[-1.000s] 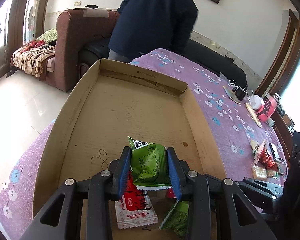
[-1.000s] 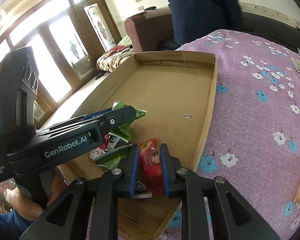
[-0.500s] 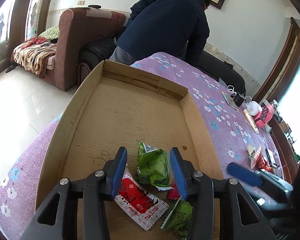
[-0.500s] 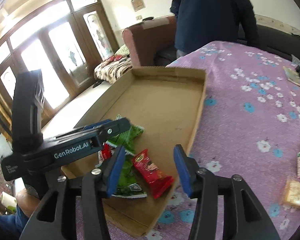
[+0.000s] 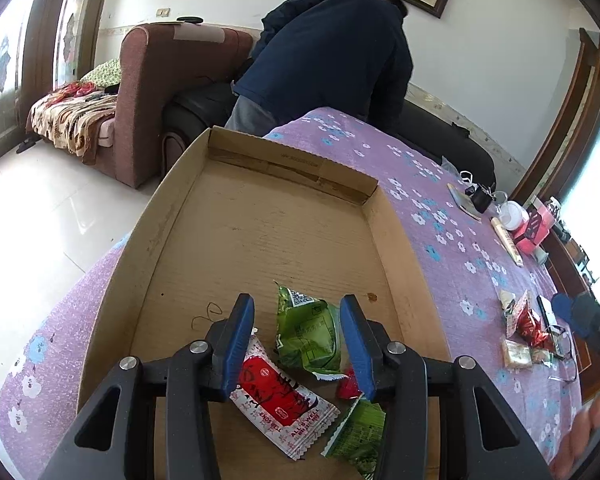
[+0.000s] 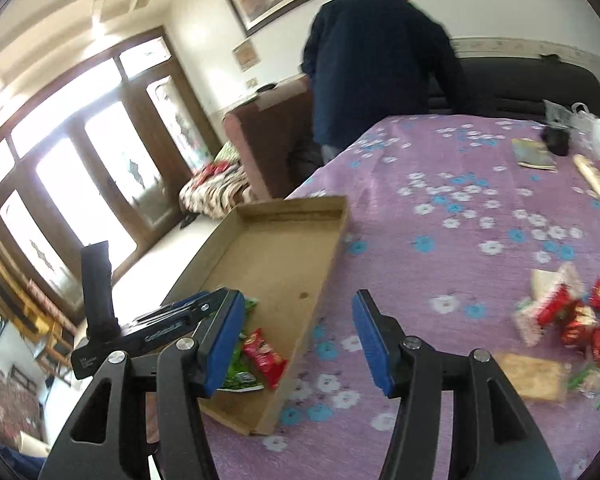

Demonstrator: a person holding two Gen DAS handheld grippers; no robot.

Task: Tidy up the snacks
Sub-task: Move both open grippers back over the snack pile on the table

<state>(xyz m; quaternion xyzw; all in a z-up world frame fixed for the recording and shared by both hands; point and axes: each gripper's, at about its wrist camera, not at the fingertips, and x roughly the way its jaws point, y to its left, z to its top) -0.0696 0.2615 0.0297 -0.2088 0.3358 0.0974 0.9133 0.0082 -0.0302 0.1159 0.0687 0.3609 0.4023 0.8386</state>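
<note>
You are swinging the empty, parted right gripper [image 6: 300,340] from the cardboard tray [image 6: 332,248] toward the loose snack pile [image 6: 568,320]: approach low, single out one packet.

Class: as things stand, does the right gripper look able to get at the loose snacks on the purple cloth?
Probably yes: the right gripper is open and empty, and nothing stands between it and the snacks on the cloth.

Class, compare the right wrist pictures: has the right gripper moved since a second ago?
Yes. The right gripper has pulled back and swung right, off the cardboard tray, over the purple tablecloth; its jaws have just been opening, nothing between them.
</note>
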